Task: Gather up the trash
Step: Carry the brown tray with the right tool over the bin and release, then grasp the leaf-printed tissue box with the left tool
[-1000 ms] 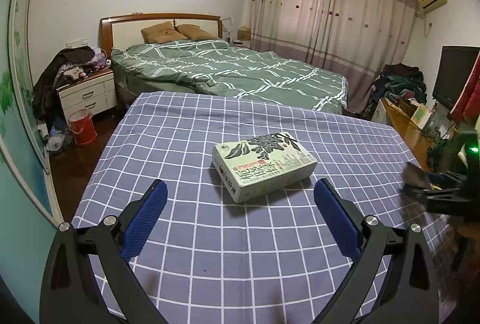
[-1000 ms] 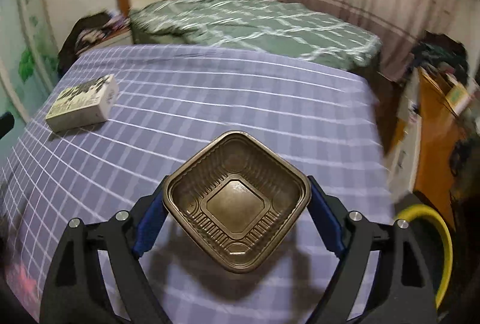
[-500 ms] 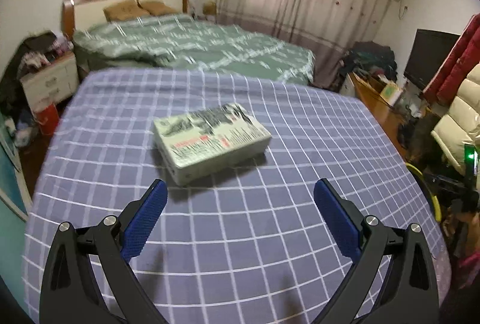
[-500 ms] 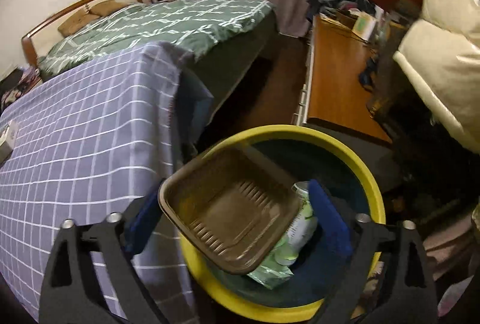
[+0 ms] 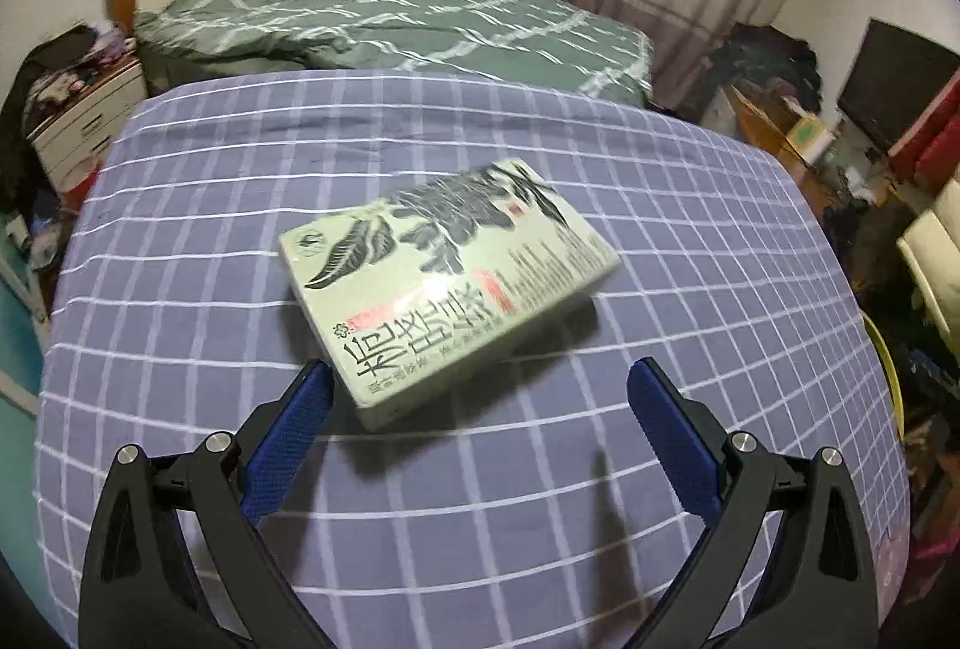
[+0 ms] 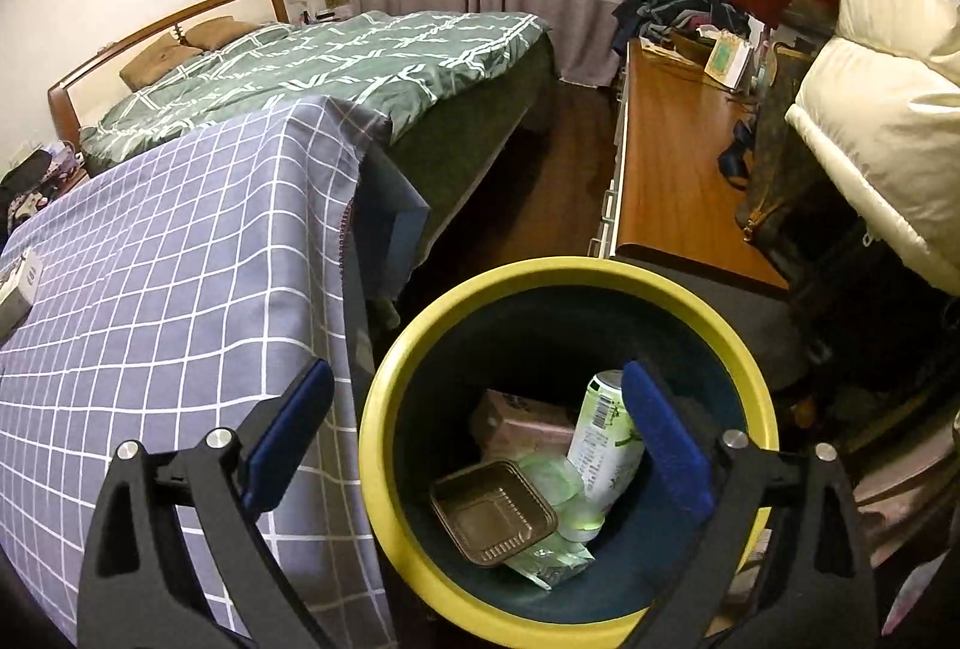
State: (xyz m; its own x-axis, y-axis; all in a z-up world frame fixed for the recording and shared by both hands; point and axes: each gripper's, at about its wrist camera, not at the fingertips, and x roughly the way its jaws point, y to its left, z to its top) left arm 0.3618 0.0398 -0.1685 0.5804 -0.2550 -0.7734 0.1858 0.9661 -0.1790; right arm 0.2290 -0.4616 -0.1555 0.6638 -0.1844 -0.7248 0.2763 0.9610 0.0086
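Lying in bin (image 6: 384, 445) now: brown tray (image 6: 492, 514), released by right hand-held gripper (image 6: 480, 421).

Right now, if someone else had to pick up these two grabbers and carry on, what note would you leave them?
Right gripper: open and empty, jaws just opened, above the yellow-rimmed bin.
Left gripper: open, empty, close to the green box; its near corner lies by the left pad, not gripped.
Done: brown tray lies in the bin with a can and other wrappers.
Left: grip the green box on the checked cloth and bin it.
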